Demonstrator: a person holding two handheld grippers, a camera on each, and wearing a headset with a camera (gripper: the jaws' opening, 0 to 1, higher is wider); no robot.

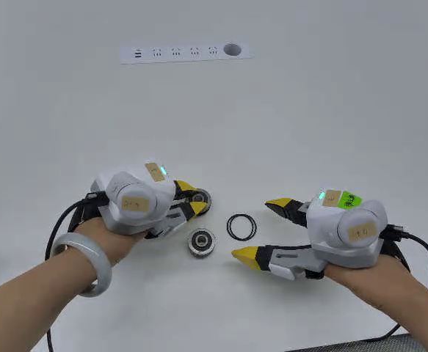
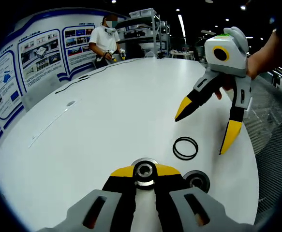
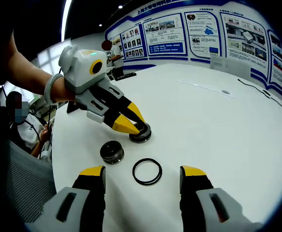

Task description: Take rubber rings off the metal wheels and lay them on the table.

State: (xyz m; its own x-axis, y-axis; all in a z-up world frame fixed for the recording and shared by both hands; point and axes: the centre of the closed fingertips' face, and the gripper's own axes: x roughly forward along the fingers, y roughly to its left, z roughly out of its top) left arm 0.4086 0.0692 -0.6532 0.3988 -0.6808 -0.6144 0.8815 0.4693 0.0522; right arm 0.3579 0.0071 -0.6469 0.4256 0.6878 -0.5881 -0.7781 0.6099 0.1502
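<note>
The left gripper [image 1: 190, 204] has its yellow-tipped jaws clamped on one metal wheel [image 1: 201, 196], which sits on the white table [image 1: 309, 110]. A second metal wheel [image 1: 201, 242] lies free just beside it. The black rubber rings [image 1: 241, 226] lie flat on the table, between the wide-apart jaws of the right gripper [image 1: 263, 229] and touching neither.

Head view: from high up, looking down and forward at the white table [image 1: 309, 110], not too close. Left gripper view: low and near, facing right toward the right gripper [image 2: 200, 135]. Right gripper view: low, facing left toward the left gripper [image 3: 132, 121]. Shared by all three: loose rings [image 1: 229, 227], free wheel [image 1: 201, 242], held wheel [image 1: 201, 198].
</note>
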